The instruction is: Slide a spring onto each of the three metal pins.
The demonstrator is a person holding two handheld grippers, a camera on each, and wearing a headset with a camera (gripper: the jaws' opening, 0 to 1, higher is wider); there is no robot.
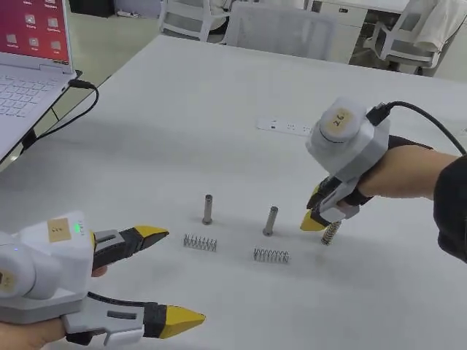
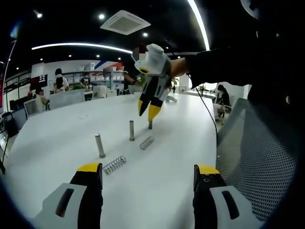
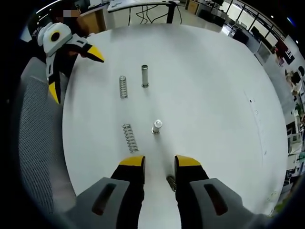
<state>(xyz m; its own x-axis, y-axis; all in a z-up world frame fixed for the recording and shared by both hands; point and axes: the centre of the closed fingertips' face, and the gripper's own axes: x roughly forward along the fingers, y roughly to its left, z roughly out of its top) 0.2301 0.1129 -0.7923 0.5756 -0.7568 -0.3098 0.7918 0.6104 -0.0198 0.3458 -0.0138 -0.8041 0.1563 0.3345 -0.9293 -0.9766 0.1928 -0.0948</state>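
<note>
Two springs [image 1: 200, 243] lie by two upright pins [image 1: 208, 209]. My left gripper [image 1: 182, 275] is wide. My right gripper [image 1: 315, 220] is narrow, tips just above a tilted third spring [image 1: 330, 232].

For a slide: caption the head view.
Right hand-held gripper poised over tilted metal coil spring, beside two upright grey metal pins.

Dull grey metal pins [image 1: 208, 209], shiny wire springs [image 1: 200, 243], smooth matt tabletop [image 1: 219, 109].

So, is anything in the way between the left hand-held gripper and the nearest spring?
No, nothing visible. Just bare table lies between the open left hand-held gripper and that spring.
</note>
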